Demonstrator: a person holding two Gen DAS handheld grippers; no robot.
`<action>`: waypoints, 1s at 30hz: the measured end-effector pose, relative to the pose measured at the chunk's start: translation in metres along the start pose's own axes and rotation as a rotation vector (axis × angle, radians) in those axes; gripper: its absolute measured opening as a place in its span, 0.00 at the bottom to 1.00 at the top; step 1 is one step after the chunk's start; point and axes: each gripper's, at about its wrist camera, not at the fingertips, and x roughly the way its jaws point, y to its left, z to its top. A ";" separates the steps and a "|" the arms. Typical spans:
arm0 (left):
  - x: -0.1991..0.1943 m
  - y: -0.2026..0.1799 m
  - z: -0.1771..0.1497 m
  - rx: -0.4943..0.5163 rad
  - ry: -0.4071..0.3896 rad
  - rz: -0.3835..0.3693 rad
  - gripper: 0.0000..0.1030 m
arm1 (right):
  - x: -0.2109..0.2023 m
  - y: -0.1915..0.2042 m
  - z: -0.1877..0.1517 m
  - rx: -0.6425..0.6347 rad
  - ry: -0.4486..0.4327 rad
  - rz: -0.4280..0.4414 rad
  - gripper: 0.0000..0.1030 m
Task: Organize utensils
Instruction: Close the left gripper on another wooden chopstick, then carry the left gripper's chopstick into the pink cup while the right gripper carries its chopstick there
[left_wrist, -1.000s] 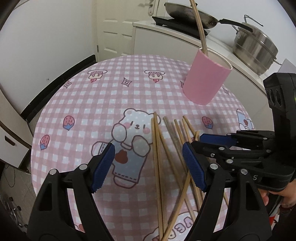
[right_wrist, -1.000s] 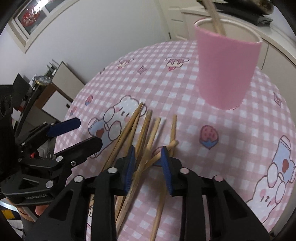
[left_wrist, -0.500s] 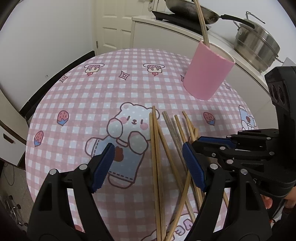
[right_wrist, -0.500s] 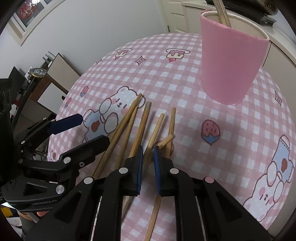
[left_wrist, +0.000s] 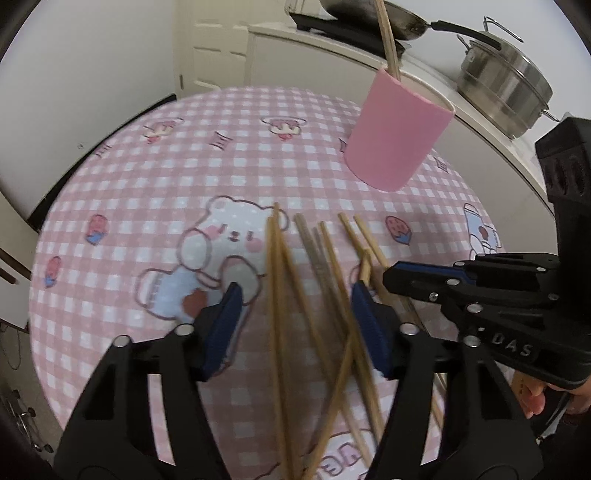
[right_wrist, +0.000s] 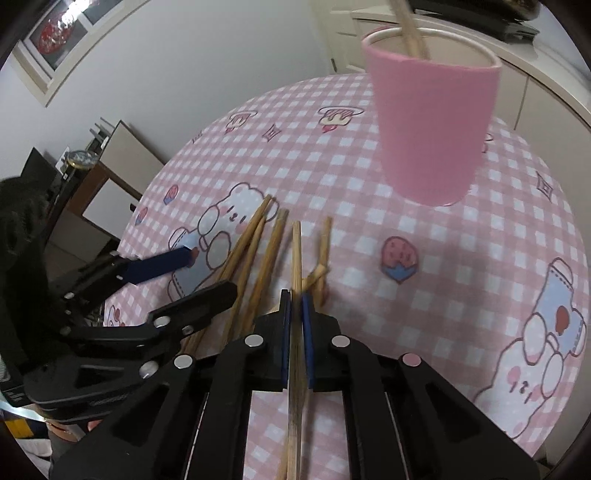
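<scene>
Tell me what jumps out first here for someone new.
The right hand-held gripper is shut on one chopstick, out of the loose chopsticks scattered mid-table. Behind them stands the pink cup, one chopstick already inside. The left hand-held gripper hangs open over the pile on the pink checked tablecloth.

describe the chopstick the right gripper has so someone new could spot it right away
On the round table's pink checked cloth, wooden chopsticks lie fanned out in front of the pink cup. The held chopstick points towards the cup. It alone is clamped in the right gripper, whose blue-padded jaws are closed on it.
</scene>
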 end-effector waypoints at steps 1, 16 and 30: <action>0.004 -0.002 0.001 -0.008 0.008 -0.011 0.55 | -0.003 -0.004 0.000 0.007 -0.007 0.002 0.05; 0.022 -0.024 0.010 0.018 0.040 0.018 0.09 | -0.020 -0.026 -0.003 0.038 -0.033 0.031 0.05; -0.036 -0.048 0.014 0.097 -0.088 0.009 0.08 | -0.059 -0.017 -0.002 0.025 -0.120 0.061 0.05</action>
